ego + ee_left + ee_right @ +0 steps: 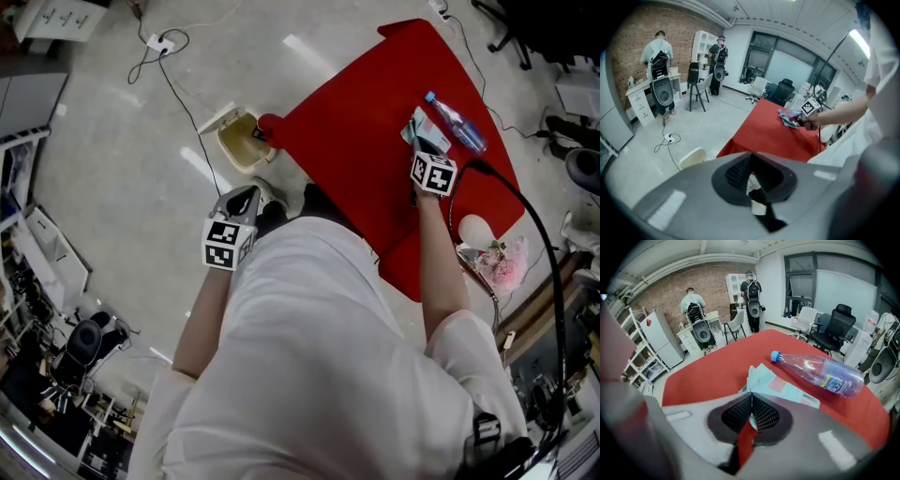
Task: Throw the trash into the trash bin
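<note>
Where the right gripper (750, 400) has its jaws clamped on a corner of the pale blue-green wrapper (774, 383), the rest of that wrapper fans out just past the tips, over the red tablecloth (705, 373). A plastic bottle (825, 372) with a blue cap lies on its side beyond the jaws and to their right. The right gripper view alone shows the pinch and a pink patch on the wrapper. The head view alone shows the trash bin (240, 141), a beige tub on the floor at the cloth's corner, well apart from the right jaws and ahead of the left gripper (246, 199). In the left gripper view that gripper's jaws meet at the tips with nothing pressed between them, and the bin sits beyond them to the left, partly cut off by the gripper body. A white and black shape shows through the gap below those pads and cannot be made out. The bottle's blue and yellow label carries print too small to read.
</note>
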